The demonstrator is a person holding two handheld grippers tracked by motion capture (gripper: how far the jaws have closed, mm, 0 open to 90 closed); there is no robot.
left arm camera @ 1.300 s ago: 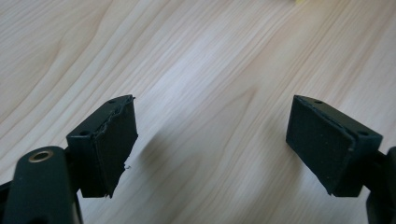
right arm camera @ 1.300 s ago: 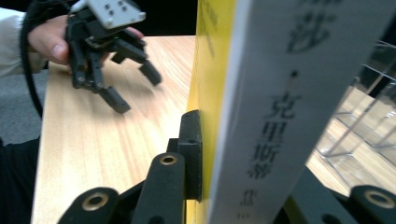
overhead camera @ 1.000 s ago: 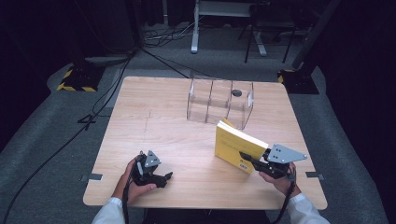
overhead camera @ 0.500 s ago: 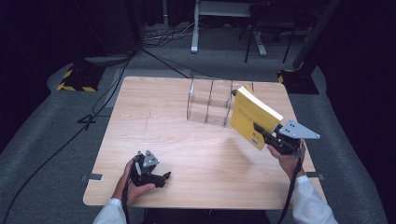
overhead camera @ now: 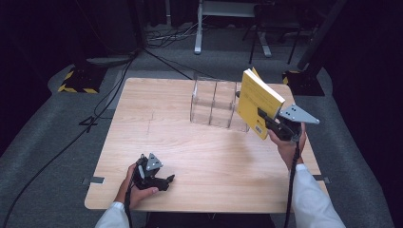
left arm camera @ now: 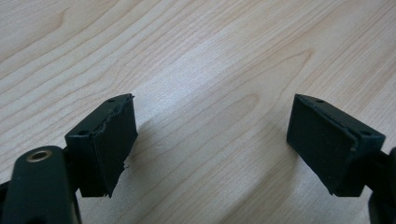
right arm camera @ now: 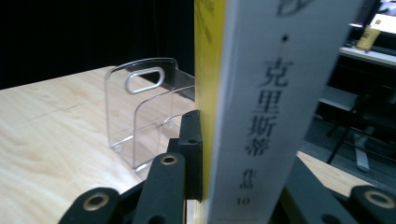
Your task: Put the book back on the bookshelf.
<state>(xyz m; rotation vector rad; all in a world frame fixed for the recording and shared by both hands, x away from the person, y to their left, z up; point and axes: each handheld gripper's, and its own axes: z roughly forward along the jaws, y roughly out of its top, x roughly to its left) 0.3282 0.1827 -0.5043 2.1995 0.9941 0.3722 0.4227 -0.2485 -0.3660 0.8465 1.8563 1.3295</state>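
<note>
Right claw (overhead camera: pixel 267 119) is clamped on the lower end of a thick yellow-covered paperback book (overhead camera: pixel 254 97) with a white spine, holding it up off the light wooden bench (overhead camera: pixel 157 128) just beside the right end of a clear acrylic divided file holder (overhead camera: pixel 211 102); in the right gripper view the spine (right arm camera: pixel 275 93) stands upright between the two black jaws, with the holder's (right arm camera: pixel 140 116) rounded transparent divider and its oval handle slot off to the left. Left claw (overhead camera: pixel 164 180) rests low at the near edge of the bench with its jaws spread wide and nothing between them, bare wood grain (left arm camera: pixel 210 70) showing between the pads (left arm camera: pixel 112 140). The work in hand looks like standing the book into one of the holder's compartments. The grip sits near one end of a heavy book, so the far end could swing or sag and the covers could fan open as it tilts over the slot. The clear walls are hard to see, so a corner could catch on a divider rim instead of dropping between two. The holder looks light and nothing steadies it, so a sideways nudge from the book might slide or tip it toward the far edge.
</note>
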